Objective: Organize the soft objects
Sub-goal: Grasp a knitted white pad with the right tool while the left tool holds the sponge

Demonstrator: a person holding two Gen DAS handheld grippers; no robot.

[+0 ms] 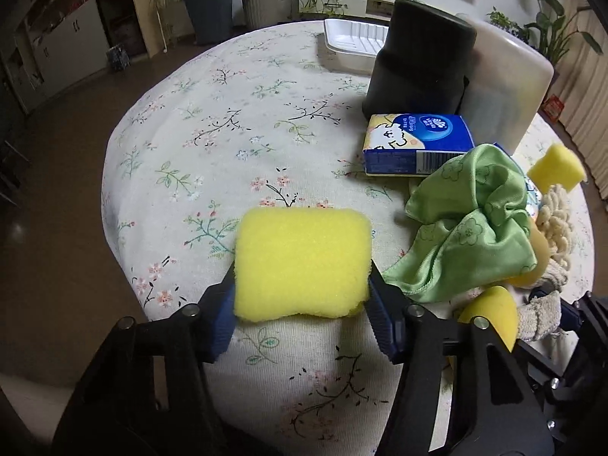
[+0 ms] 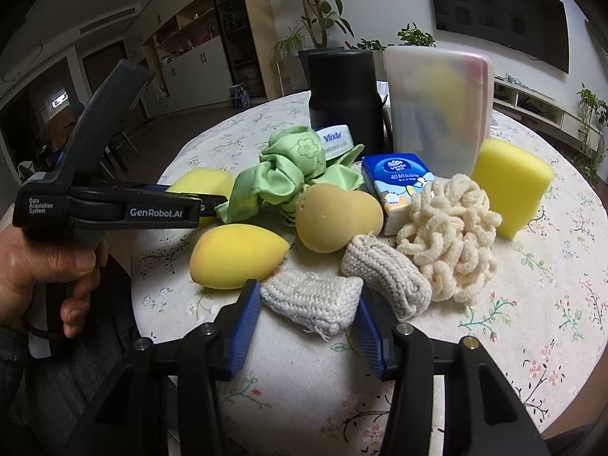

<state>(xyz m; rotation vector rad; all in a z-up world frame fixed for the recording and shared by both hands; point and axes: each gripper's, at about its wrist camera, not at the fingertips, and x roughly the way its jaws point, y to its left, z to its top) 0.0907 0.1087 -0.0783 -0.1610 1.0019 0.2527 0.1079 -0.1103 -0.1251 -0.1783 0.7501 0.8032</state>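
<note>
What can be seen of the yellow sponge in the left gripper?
The yellow sponge is a rectangular block with rounded corners and a porous, foamy surface. Its broad face is turned up, and it sits low over the floral tablecloth. The left gripper pinches it by its two short sides, so its near edge bows inward.

The right gripper (image 2: 308, 317) closes its blue fingers (image 2: 245, 328) on a white knitted cloth (image 2: 311, 304) lying on the floral desk (image 2: 532, 323). Relative to that cloth: a grey knitted piece (image 2: 387, 275) touches it on the right, a yellow egg-shaped sponge (image 2: 235, 256) sits just left, and a tan gourd-shaped sponge (image 2: 336, 218) lies behind — the cream noodle mop head (image 2: 450, 235) farther right. Far left, a hand (image 2: 45, 266) holds the left gripper (image 2: 216, 199) beside a green cloth (image 2: 292, 171).
</note>
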